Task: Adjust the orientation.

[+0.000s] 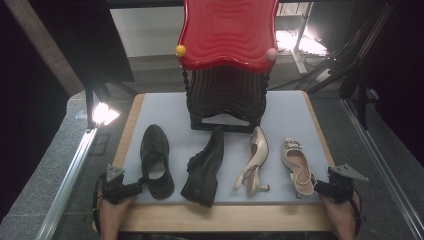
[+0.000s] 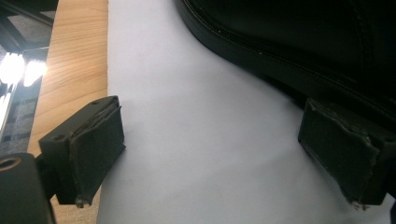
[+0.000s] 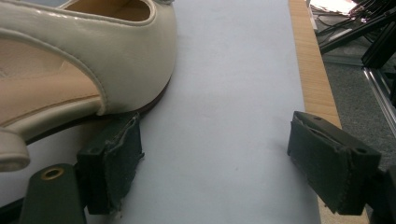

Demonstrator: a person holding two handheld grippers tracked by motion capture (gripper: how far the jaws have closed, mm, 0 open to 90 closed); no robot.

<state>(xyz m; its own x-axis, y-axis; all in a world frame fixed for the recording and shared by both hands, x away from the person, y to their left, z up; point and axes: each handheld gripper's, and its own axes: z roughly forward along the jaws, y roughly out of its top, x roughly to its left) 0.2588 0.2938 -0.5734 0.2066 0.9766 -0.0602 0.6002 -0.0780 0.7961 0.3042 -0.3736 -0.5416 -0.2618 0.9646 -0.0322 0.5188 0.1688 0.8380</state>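
Four shoes lie on a grey-blue mat (image 1: pixel 285 115). A black lace-up shoe (image 1: pixel 155 160) stands upright at the left, and a second black shoe (image 1: pixel 205 167) lies on its side. A beige heeled shoe (image 1: pixel 255 160) lies tipped over, and a beige slingback (image 1: pixel 298 165) stands upright at the right. My left gripper (image 1: pixel 125 186) rests low at the mat's near left corner, open (image 2: pixel 215 154), its right jaw close beside the black shoe's sole (image 2: pixel 303 37). My right gripper (image 1: pixel 330 186) is open (image 3: pixel 219 163) at the near right corner, its left jaw at the slingback's (image 3: pixel 70 56) heel end.
A tall rack (image 1: pixel 227 75) with a red wavy top and black tiers stands at the back of the mat. The wooden table edge (image 1: pixel 220 217) runs along the front and both sides. Metal rails and stands flank the table, and a bright lamp (image 1: pixel 102 114) shines at the left.
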